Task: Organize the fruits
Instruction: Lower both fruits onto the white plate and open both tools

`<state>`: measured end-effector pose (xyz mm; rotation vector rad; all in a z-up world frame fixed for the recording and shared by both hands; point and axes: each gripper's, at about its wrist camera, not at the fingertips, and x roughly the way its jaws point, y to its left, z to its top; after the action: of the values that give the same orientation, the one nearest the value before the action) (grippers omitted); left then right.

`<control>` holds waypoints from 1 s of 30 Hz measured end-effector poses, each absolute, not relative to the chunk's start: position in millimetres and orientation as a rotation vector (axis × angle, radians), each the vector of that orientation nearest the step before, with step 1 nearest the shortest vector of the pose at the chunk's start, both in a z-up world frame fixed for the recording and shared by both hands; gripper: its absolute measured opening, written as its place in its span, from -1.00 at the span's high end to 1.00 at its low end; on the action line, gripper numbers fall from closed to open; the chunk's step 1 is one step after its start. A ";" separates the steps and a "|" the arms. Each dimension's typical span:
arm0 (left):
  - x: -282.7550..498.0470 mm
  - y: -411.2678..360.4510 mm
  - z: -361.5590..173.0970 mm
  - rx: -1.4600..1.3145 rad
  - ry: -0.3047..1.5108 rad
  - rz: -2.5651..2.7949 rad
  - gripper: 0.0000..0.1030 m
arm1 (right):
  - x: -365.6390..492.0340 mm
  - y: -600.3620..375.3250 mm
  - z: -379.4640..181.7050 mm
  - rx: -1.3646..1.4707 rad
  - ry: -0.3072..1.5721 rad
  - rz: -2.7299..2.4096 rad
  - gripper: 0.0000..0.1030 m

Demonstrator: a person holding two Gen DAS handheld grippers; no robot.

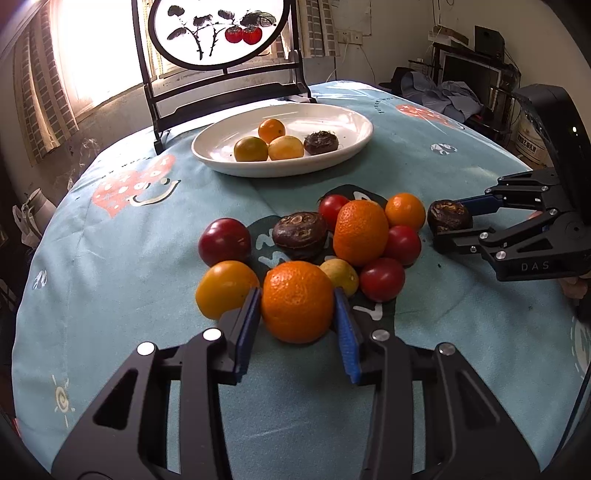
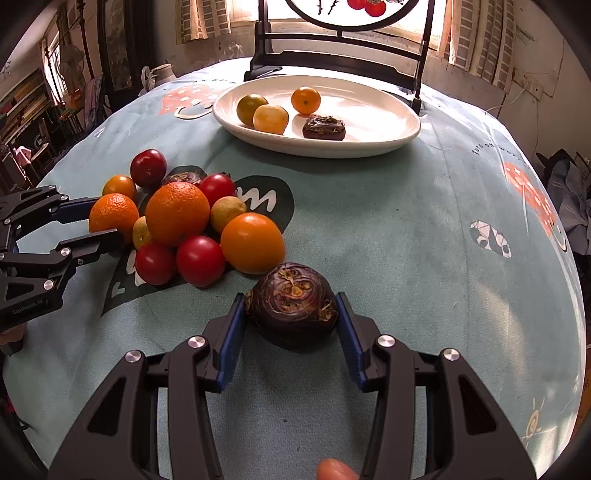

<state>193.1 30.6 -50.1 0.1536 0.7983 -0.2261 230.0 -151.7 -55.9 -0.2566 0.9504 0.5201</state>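
Daylight is pouring through a bright window (image 1: 92,55) flanked by checked curtains (image 1: 40,107), glaring off the pale blue printed tablecloth (image 1: 122,258). A dark-framed round screen painted with red fruit (image 1: 221,33) is standing at the table's far edge. Crumpled clothing (image 1: 443,92) is lying beside dark shelving (image 1: 476,62) against a white wall (image 1: 399,33).

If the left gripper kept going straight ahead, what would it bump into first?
The orange already sits between the left gripper's fingers, so it meets that first. Behind it, probably the dark water chestnut.
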 end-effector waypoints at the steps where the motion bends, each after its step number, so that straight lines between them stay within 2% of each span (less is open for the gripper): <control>1: 192.3 33.5 -47.5 0.136 0.792 -0.228 0.22 | 229.7 -153.6 -53.1 -0.241 0.943 0.529 0.07; 9: 201.0 69.1 -24.3 -0.156 0.788 -0.320 0.23 | 243.0 -175.5 -36.5 0.011 0.915 0.615 0.07; 18: 315.2 71.8 20.4 -0.103 0.743 -0.223 0.23 | 317.2 -149.8 -0.9 0.037 0.754 0.505 0.07; 24: 396.9 72.0 1.6 -0.114 0.826 -0.166 0.23 | 368.1 -135.4 -16.3 0.028 0.761 0.440 0.07; 30: 428.8 71.5 -21.6 -0.082 0.885 -0.114 0.23 | 389.3 -137.5 -36.8 0.052 0.811 0.439 0.07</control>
<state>428.8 71.5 -21.6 -0.0821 0.8847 -0.1140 389.3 -137.5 -36.8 0.0524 0.8111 0.4393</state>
